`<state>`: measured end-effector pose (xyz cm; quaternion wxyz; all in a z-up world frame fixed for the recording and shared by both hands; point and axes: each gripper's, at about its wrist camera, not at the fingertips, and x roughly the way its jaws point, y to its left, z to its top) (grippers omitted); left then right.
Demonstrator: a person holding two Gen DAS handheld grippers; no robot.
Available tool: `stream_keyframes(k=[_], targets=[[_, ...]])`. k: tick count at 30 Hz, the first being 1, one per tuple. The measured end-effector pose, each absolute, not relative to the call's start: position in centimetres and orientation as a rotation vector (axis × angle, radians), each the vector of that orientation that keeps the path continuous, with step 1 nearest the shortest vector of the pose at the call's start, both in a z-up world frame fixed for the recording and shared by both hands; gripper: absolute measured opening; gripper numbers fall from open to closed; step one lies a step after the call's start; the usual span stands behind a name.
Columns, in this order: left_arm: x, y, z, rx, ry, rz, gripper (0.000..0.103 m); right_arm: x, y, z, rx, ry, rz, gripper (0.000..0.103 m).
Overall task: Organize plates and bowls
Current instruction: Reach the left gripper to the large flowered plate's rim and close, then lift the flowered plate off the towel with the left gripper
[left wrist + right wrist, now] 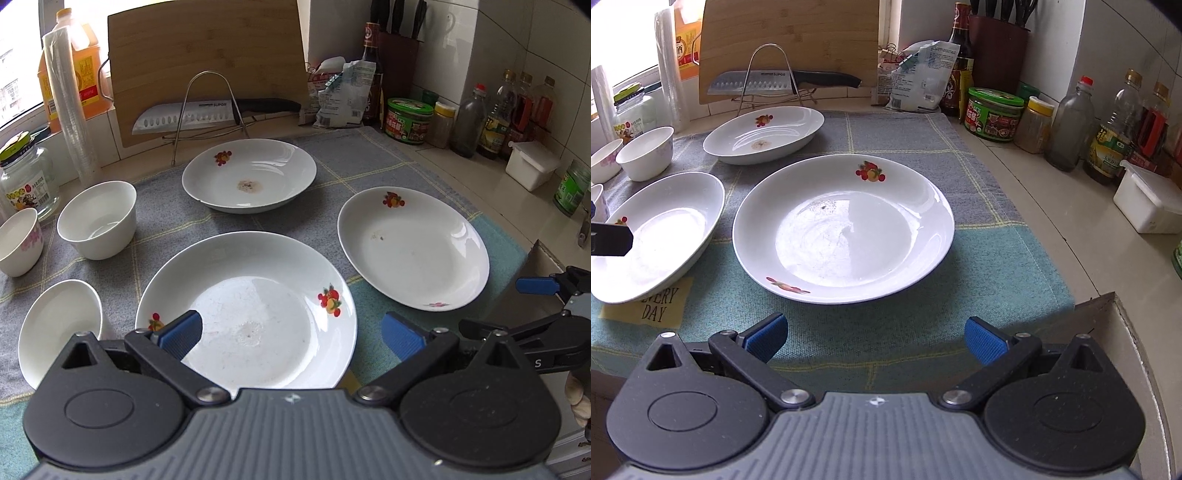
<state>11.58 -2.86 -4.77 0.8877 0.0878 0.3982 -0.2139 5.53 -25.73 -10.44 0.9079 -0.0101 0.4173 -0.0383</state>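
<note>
Three white plates with fruit prints lie on a grey and teal cloth [373,162]. My left gripper [291,332] is open above the near edge of the nearest plate [251,295], its left finger [183,334] over the rim. A second plate [413,251] lies to the right and a third [249,175] behind. Three white bowls [98,219] [18,242] [59,328] stand at the left. My right gripper [877,338] is open and empty, just short of the right plate [842,229]. The other plates [661,236] [764,134] lie to its left.
A cutting board [207,62] and a knife [199,112] on a wire rack stand at the back. Jars, bottles [498,118] and a white box [530,164] line the right wall. A glass jar [26,177] stands at the left. The counter edge [1100,306] drops off at the near right.
</note>
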Motion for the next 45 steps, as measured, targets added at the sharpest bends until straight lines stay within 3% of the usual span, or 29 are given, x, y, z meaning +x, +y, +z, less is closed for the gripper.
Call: stream_keyframes(k=[20,45], targets=[[19.3,-13.5,-5.0,0.237,0.906,-0.528,0.102,9.2,-30.2,-13.3,-0.135,0.847,0.238,0.103],[26.6,-17.8,-10.6,0.235,1.189,-0.730,0.102,9.1,-30.4,-13.6,-0.145,0.801,0.260,0.103]])
